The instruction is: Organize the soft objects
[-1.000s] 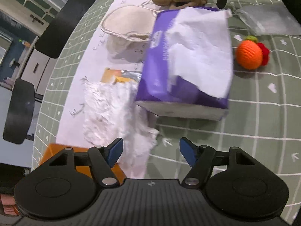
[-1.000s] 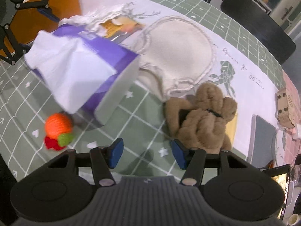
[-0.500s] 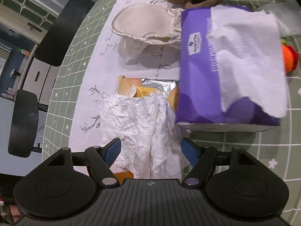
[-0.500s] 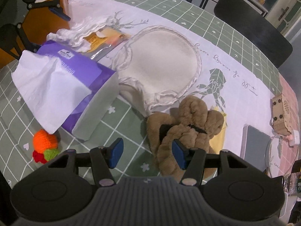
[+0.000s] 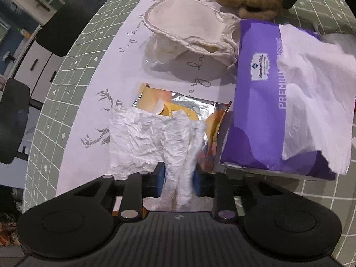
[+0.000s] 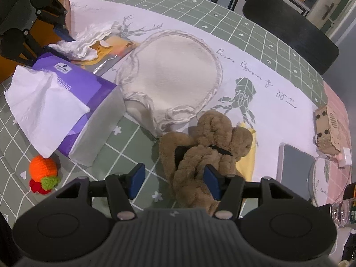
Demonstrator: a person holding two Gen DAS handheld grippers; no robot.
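- White crumpled tissue (image 5: pixel 153 138), lying on the table (image 5: pixel 278 202) beside the tissue pack (image 5: pixel 258 102), is now pinched in the left tongs (image 5: pixel 178 176), which were wide half a second ago.
- The right tongs (image 6: pixel 173 181) stay wide, now closer over the brown plush (image 6: pixel 207 155).
- The tissue looks ready to lift.

Right gripper (image 6: pixel 174 183) hung spread wide over the brown plush slippers (image 6: pixel 205 153), one blue pad against the fuzz. Purple tissue pack (image 6: pixel 73 102) sat off at 10 o'clock, orange crochet fruit (image 6: pixel 43 173) at 9, cream drawstring pouch (image 6: pixel 175 77) at 12.
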